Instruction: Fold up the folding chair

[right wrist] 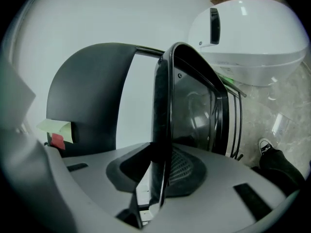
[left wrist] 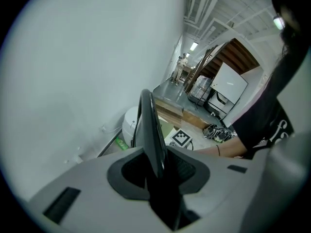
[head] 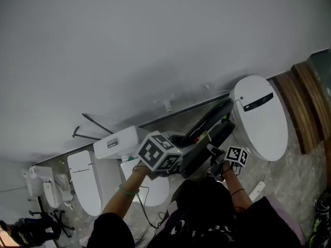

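1. The left gripper has its fingers clamped on the thin black edge of the folding chair.
2. The right gripper has its fingers clamped on the chair's black rim.
3. The chair is held tilted between both grippers.
4. A white toilet stands just beyond the chair, with the wall behind it.

The grey marbled floor carries white toilets along its wall edge. A wooden platform borders its right side.
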`<state>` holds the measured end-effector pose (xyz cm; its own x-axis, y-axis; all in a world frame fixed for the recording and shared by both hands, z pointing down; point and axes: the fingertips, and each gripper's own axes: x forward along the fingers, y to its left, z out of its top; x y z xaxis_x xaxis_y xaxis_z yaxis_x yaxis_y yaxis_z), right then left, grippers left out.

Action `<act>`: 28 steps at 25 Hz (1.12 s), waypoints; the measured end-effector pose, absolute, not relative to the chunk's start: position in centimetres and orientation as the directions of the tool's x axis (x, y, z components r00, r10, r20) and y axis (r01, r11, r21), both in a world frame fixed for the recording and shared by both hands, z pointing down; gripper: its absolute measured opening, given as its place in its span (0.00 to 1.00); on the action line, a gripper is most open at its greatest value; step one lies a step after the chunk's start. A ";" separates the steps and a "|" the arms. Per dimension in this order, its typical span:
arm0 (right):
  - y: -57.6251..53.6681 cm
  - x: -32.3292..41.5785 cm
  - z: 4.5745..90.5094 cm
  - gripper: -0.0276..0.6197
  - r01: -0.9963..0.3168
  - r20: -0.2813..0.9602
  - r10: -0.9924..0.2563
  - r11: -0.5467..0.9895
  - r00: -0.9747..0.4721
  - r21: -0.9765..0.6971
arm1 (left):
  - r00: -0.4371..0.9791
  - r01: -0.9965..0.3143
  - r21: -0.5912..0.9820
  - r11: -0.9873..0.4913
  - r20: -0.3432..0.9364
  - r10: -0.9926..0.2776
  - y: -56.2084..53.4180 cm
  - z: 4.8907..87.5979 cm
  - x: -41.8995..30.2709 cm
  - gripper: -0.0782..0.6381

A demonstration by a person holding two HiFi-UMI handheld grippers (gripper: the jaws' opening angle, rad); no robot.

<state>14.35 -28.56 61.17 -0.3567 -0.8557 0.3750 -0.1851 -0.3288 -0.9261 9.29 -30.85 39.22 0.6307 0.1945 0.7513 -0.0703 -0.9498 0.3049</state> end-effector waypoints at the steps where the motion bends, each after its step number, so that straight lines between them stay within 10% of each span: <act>1: -29.5 14.8 61.1 0.18 -0.187 0.375 -0.855 -0.328 -0.357 -0.926 | 0.630 -0.075 0.296 -0.952 0.755 0.185 -31.6 39.2 9.6 0.24; 28: -56.0 17.8 63.4 0.18 -0.124 0.441 -0.875 -0.424 -0.202 -0.897 | 0.545 0.083 0.262 -0.962 0.796 0.264 -56.7 41.1 13.2 0.24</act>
<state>17.75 -56.03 63.45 -0.2016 -0.8747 0.4408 -0.1242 -0.4236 -0.8973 13.21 -56.66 41.08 0.5450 0.2638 0.7959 0.0830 -0.9615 0.2619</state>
